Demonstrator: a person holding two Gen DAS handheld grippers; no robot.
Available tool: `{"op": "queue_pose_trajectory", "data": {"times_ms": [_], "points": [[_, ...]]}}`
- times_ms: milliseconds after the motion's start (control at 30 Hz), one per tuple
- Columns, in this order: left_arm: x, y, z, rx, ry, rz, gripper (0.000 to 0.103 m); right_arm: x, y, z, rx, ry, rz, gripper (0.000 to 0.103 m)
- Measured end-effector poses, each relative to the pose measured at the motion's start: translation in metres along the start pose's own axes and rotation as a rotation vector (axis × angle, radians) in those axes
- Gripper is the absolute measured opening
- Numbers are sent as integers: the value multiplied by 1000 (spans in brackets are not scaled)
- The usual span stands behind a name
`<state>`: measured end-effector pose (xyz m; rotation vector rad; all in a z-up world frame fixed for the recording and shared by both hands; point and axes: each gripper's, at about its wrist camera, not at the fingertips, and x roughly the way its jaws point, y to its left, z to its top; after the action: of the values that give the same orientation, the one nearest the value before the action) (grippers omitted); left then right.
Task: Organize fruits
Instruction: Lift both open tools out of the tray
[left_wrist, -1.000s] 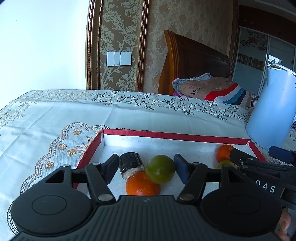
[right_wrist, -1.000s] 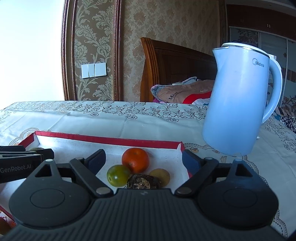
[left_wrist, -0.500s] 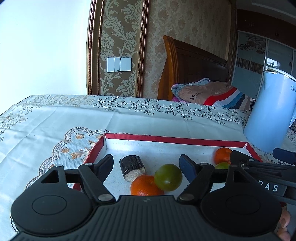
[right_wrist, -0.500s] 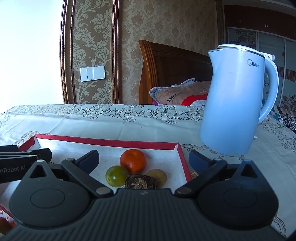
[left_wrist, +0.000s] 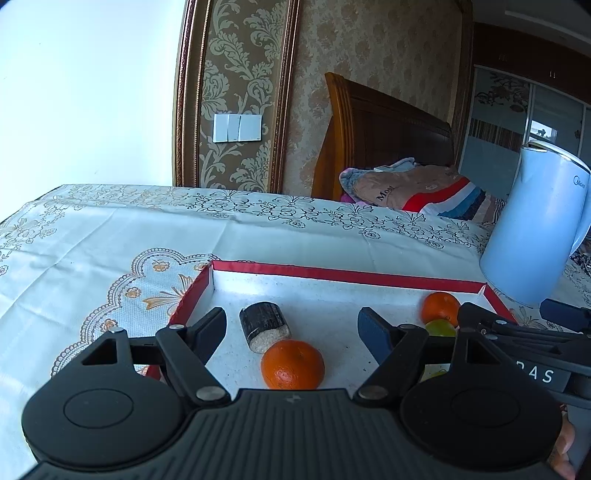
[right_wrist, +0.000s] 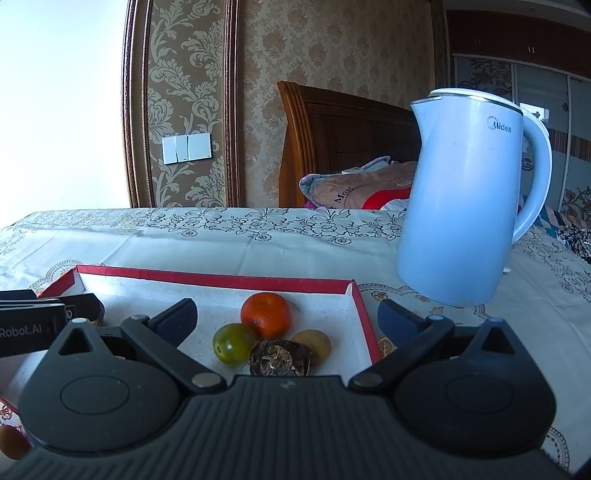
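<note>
Your tablecloth (left_wrist: 110, 236): matt cloth, lace-patterned | tray (right_wrist: 207, 275): red paper-like rim, grainy white floor | kettle (right_wrist: 461, 199): smooth glossy plastic, metal rim | orange (left_wrist: 292, 364): dimpled, slightly shiny | headboard (left_wrist: 388, 129): polished wood | left gripper (left_wrist: 291, 326): matt black plastic.

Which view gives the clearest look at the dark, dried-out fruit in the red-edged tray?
The right wrist view: the dark dried fruit lies between the open right claw fingers, touching the green citrus, its lower edge cut off by the claw body. The left wrist view does not show it; the right claw covers that corner of the tray.
</note>
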<state>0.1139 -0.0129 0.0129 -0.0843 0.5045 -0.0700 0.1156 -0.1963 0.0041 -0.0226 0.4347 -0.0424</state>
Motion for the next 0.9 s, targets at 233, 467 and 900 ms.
{"op": "queue_pose_trajectory", "data": {"times_ms": [233,467,900], "points": [[-4,0,-2,2,-3,-12,78,-5,-2,-2,5,2,6,103],[-8,3,-4,-3,-2,-13,78,-10,-4,-5,12,6,11,103],[-23,6,-15,-16,-1,-30,78,-25,-7,-14,26,15,27,103]]}}
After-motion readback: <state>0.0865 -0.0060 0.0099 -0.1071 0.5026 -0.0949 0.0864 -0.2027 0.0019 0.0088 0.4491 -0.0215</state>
